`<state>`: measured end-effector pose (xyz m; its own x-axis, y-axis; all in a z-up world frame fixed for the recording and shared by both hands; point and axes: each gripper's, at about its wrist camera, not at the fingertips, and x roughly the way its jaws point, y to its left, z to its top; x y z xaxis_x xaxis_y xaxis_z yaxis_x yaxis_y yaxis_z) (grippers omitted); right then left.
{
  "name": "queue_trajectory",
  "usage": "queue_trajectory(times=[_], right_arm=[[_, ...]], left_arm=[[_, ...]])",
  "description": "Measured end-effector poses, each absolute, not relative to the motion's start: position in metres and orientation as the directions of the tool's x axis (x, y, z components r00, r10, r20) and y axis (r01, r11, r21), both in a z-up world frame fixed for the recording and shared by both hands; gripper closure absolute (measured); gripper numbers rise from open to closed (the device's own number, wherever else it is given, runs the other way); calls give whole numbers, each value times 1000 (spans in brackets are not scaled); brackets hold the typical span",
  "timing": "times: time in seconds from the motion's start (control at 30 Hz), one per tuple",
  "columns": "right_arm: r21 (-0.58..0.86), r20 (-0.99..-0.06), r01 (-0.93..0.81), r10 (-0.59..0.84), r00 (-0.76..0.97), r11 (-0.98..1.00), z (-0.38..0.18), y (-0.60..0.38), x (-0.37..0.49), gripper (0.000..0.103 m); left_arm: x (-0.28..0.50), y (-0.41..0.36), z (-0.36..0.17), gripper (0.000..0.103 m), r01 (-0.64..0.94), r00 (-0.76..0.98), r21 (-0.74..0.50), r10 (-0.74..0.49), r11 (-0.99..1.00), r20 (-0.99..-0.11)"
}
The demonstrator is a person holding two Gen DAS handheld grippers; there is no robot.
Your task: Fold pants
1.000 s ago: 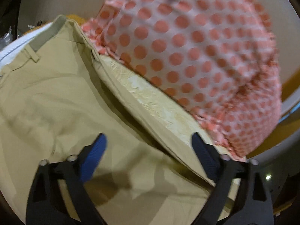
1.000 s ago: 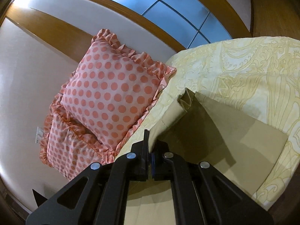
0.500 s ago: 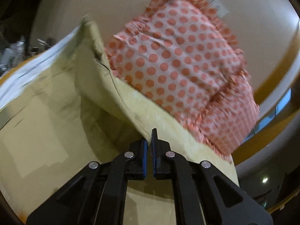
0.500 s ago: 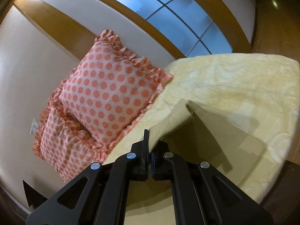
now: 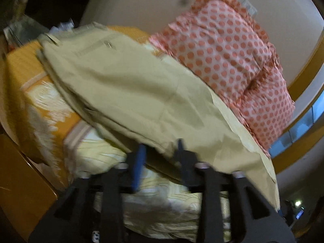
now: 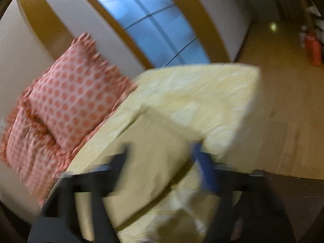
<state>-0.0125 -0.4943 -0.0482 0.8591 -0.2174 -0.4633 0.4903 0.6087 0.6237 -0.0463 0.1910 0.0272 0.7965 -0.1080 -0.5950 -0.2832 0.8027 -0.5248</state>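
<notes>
beside the dotted pillow [image 5: 226,46] on the bed [image 6: 202,93] lie the pants [image 5: 131,89], soft, light and floppy, best pinched at hem corners, with left gripper [image 5: 160,151] and right gripper [image 6: 160,154] both spread open.

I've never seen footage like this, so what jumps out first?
The khaki pants fill the middle of the left view, draped over a pale yellow bedspread. Behind them, against the wall, stand polka-dot ruffled pillows. At the bottom, the left tool and right tool both stand open.
</notes>
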Motion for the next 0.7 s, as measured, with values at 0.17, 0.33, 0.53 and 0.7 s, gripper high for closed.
queue_trajectory(times=[0.17, 0.33, 0.53, 0.7], right_arm=[[613, -492, 495, -193, 849, 615, -64, -496, -2, 33], [561, -451, 421, -163, 877, 713, -67, -471, 8, 48], [588, -421, 360, -106, 901, 724, -75, -478, 11, 95], [568, -322, 190, 3, 947, 801, -23, -446, 29, 97]], left_arm=[[-73, 206, 46, 33, -322, 855, -501, 19, 803, -519], [-79, 219, 49, 29, -356, 854, -497, 60, 791, -517], [-81, 234, 41, 26, -398, 841, -496, 91, 772, -533], [-77, 248, 32, 21, -400, 835, -523, 63, 752, -547]])
